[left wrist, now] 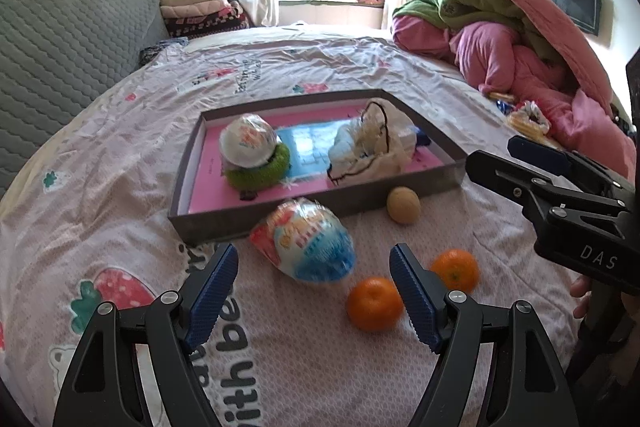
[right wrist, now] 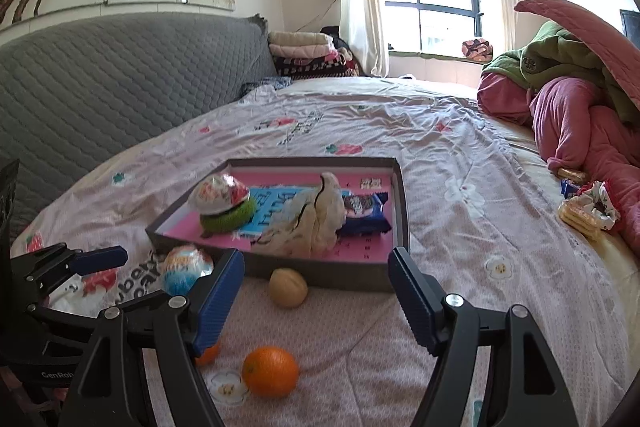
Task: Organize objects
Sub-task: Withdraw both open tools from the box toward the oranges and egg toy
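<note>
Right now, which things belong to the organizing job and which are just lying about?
Job:
tray
wrapped ball
two oranges
walnut

Lying about:
pink and green bedding
folded blankets
biscuits

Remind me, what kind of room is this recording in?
Almost certainly a home bedroom: the work surface is a bed with a printed sheet and a quilted grey headboard, with heaped quilts beside it.

A: From my screen, the sheet (left wrist: 120, 155) looks like matt, wrinkled cloth.
B: I agree. The snack (left wrist: 306, 245) has glossy plastic wrap; the pads (left wrist: 212, 291) look like ribbed blue rubber.
</note>
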`<state>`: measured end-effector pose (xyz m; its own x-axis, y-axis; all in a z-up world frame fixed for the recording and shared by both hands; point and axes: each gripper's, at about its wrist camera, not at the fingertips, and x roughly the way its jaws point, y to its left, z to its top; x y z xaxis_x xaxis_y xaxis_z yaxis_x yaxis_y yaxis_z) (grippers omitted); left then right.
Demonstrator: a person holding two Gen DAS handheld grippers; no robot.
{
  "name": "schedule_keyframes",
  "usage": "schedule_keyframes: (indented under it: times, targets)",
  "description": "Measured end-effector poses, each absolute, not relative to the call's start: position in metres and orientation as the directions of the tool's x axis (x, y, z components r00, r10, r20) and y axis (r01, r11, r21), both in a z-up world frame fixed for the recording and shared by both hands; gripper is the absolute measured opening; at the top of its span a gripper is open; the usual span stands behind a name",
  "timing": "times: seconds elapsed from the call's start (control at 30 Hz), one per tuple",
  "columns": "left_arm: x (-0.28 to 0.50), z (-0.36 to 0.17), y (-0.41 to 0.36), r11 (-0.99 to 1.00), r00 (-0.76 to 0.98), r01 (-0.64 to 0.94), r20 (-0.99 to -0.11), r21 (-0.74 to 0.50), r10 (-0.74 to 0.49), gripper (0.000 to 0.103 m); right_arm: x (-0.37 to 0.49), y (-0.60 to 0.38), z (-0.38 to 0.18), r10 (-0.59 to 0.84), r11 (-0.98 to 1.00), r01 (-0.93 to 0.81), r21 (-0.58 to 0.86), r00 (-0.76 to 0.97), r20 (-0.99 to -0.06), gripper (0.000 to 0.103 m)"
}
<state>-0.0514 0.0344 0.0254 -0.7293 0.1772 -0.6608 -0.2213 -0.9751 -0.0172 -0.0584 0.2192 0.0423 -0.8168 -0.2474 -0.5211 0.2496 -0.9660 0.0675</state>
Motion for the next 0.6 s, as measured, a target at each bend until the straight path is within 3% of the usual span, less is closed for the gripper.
schedule_keyframes:
  times: [0.6]
  targets:
    - [-0.039,0.006,0.038,-0.97,-0.677,-0.242,-0.714,-0.017,0.182,0.079,-0.04,0.213,0.022,-0.245,-0.964,0.254,0.071,-0.761,-0.6,0.074]
